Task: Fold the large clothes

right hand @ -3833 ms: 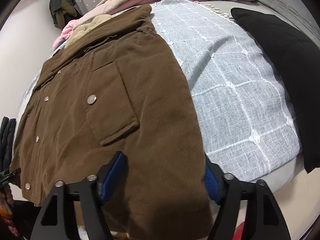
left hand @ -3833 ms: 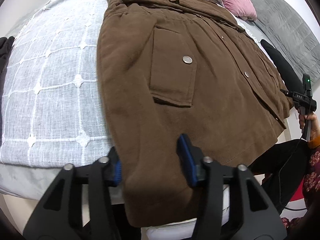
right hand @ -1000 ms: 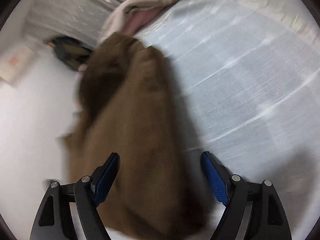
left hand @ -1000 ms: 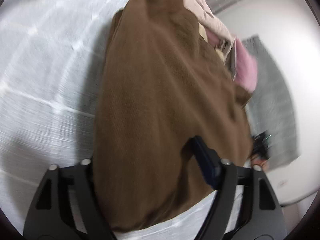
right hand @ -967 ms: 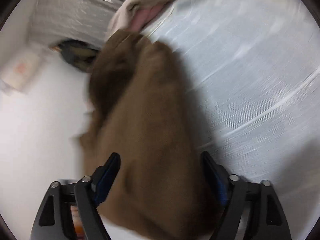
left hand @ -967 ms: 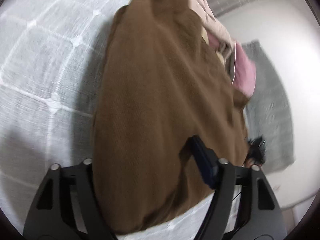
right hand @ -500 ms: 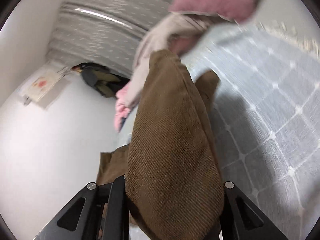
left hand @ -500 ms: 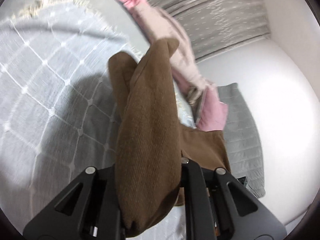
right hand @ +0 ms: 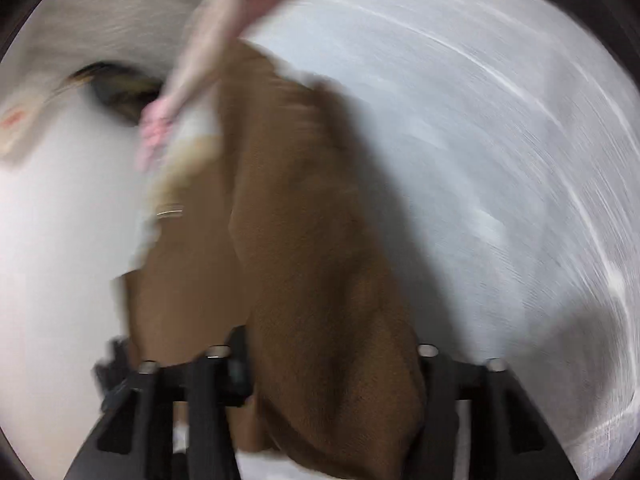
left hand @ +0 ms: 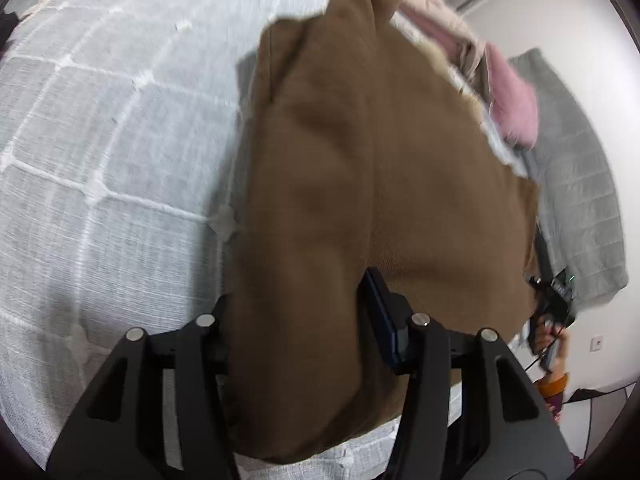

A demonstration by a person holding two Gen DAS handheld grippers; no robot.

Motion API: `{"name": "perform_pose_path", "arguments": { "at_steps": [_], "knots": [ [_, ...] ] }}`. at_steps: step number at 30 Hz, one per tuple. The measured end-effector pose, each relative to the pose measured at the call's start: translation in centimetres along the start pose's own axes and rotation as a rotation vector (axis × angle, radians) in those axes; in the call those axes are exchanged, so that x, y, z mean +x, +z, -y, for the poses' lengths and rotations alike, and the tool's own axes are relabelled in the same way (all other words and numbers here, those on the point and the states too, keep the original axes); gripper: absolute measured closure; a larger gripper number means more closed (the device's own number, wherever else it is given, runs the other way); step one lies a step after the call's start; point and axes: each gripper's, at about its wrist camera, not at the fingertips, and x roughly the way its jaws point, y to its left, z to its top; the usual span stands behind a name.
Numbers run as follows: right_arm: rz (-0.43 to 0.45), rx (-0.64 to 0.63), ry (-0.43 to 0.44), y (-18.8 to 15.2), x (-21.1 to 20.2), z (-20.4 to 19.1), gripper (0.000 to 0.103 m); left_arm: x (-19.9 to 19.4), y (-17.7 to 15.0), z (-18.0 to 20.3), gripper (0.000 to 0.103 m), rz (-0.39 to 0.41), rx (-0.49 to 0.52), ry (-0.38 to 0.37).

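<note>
The brown coat (left hand: 360,184) lies folded over on itself on the white gridded bedspread (left hand: 104,152), near the bed's side edge where the pink and beige clothes (left hand: 508,92) are heaped. The fold-over step looks to be ending: the left gripper (left hand: 296,320) and the right gripper (right hand: 332,364) each have a thick roll of the coat's hem between their jaws, and both pairs of jaws are opening, about half spread, though whether the pads have let go I cannot tell. Next, I judge, both must back off cleanly without dragging the cloth, then take the folded edge for the second fold.
</note>
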Motion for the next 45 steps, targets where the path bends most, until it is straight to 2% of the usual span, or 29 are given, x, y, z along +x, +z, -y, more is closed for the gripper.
{"name": "perform_pose_path", "arguments": {
  "at_steps": [1, 3, 5, 8, 10, 15, 16, 17, 18, 19, 20, 21, 24, 26, 27, 29, 31, 34, 35, 36, 37, 38, 40, 41, 43, 45],
  "knots": [
    [0.010, 0.031, 0.037, 0.0, -0.7, 0.7, 0.048, -0.9, 0.4, 0.2, 0.042, 0.020, 0.006, 0.031],
    [0.044, 0.033, -0.028, 0.6, -2.5, 0.4, 0.042, -3.0, 1.5, 1.5, 0.038, 0.096, 0.075, 0.100],
    [0.124, -0.045, -0.082, 1.6, -4.7, -1.6, 0.040, -4.3, 3.0, 2.9, 0.034, 0.152, 0.148, 0.134],
    [0.203, -0.137, -0.046, 3.0, -5.8, -5.2, 0.034, -3.7, 5.8, 5.1, 0.033, 0.194, 0.219, 0.181],
    [0.214, -0.217, -0.059, 4.3, -4.4, -7.7, 0.034, -2.0, 7.6, 6.3, 0.033, 0.203, 0.245, 0.233],
    [0.253, -0.374, -0.206, 7.6, 1.3, -12.0, 0.034, 2.6, 11.8, 8.0, 0.035, 0.215, 0.243, 0.308],
    [0.267, -0.397, -0.226, 8.3, 2.9, -12.7, 0.035, 3.6, 12.6, 8.2, 0.049, 0.217, 0.248, 0.328],
    [0.279, -0.412, -0.241, 8.6, 3.7, -12.7, 0.041, 4.1, 12.8, 8.2, 0.085, 0.218, 0.251, 0.343],
    [0.299, -0.429, -0.268, 9.1, 5.0, -13.1, 0.052, 4.7, 13.3, 8.4, 0.094, 0.210, 0.244, 0.345],
    [0.318, -0.444, -0.309, 9.3, 5.8, -13.1, 0.089, 4.2, 13.3, 8.7, 0.094, 0.246, 0.229, 0.348],
    [0.341, -0.443, -0.326, 9.4, 5.9, -13.4, 0.096, 2.9, 12.7, 9.0, 0.094, 0.308, 0.225, 0.341],
    [0.389, -0.433, -0.306, 9.9, 5.4, -13.6, 0.096, 0.9, 12.1, 10.0, 0.094, 0.407, 0.234, 0.305],
    [0.566, -0.445, -0.230, 9.1, 1.8, -15.3, 0.098, -3.2, 11.4, 12.4, 0.094, 0.572, 0.263, 0.243],
    [0.661, -0.489, -0.255, 9.5, 0.5, -16.9, 0.098, -4.3, 11.9, 13.5, 0.094, 0.650, 0.287, 0.259],
    [0.679, -0.500, -0.260, 9.9, 0.5, -17.4, 0.098, -4.4, 12.4, 13.8, 0.094, 0.682, 0.292, 0.268],
    [0.703, -0.521, -0.274, 11.2, 1.4, -18.4, 0.098, -3.3, 14.3, 13.7, 0.094, 0.716, 0.295, 0.288],
    [0.700, -0.538, -0.299, 12.9, 3.4, -18.8, 0.098, -0.4, 16.0, 13.2, 0.093, 0.689, 0.314, 0.355],
    [0.608, -0.543, -0.410, 15.2, 8.8, -18.0, 0.097, 8.0, 17.7, 10.4, 0.087, 0.503, 0.340, 0.521],
    [0.545, -0.524, -0.477, 16.1, 11.2, -16.8, 0.097, 10.0, 17.7, 9.4, 0.082, 0.439, 0.326, 0.548],
    [0.496, -0.477, -0.541, 16.9, 12.6, -15.5, 0.097, 11.9, 18.1, 8.1, 0.081, 0.344, 0.282, 0.561],
    [0.444, -0.410, -0.566, 17.7, 13.5, -14.0, 0.097, 11.8, 18.2, 8.1, 0.078, 0.348, 0.273, 0.567],
    [0.396, -0.322, -0.549, 18.5, 13.8, -12.2, 0.097, 11.0, 18.2, 8.4, 0.071, 0.380, 0.273, 0.582],
    [0.420, -0.219, -0.479, 19.0, 12.0, -10.5, 0.095, 9.4, 18.0, 9.1, 0.061, 0.429, 0.277, 0.648],
    [0.446, -0.187, -0.466, 18.8, 10.7, -10.1, 0.095, 8.3, 17.8, 9.4, 0.059, 0.455, 0.271, 0.668],
    [0.476, -0.189, -0.455, 18.0, 8.8, -10.4, 0.092, 6.4, 17.0, 10.5, 0.056, 0.503, 0.280, 0.661],
    [0.500, -0.242, -0.467, 16.6, 7.7, -12.0, 0.088, 5.2, 16.2, 12.5, 0.043, 0.532, 0.299, 0.611]
  ]
}}
